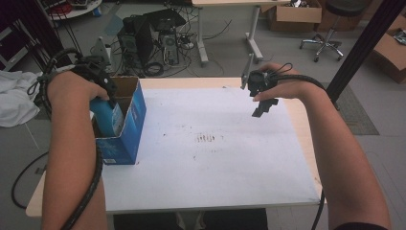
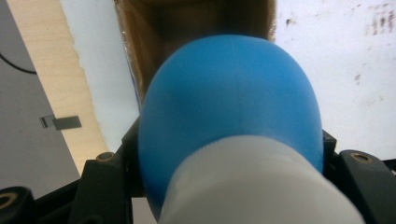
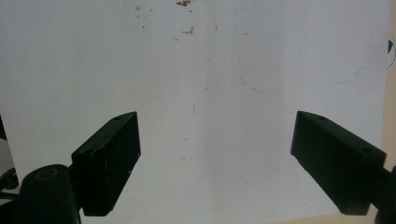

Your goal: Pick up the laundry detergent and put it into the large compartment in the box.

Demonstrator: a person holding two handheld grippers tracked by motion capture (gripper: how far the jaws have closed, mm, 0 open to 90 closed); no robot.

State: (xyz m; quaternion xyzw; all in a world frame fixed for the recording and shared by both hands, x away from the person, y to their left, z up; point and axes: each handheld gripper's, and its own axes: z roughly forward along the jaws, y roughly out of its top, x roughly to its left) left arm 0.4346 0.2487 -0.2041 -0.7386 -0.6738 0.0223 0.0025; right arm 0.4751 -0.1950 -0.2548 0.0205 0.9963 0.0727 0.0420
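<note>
Left hand-held gripper (image 1: pixel 111 103) clamps blue bottle (image 2: pixel 231 107) over box (image 1: pixel 129 120); right hand-held gripper (image 3: pixel 217 158) agape, empty.

Both black grippers, left gripper (image 1: pixel 109 96) and right gripper (image 1: pixel 262 103), trail thick black cables; blocky jaws carry round screw holes.

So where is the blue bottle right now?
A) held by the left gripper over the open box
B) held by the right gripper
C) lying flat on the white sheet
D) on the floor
A: the left gripper grips the blue bottle at the open top of the blue box, while the right gripper is open over the white sheet.
</note>
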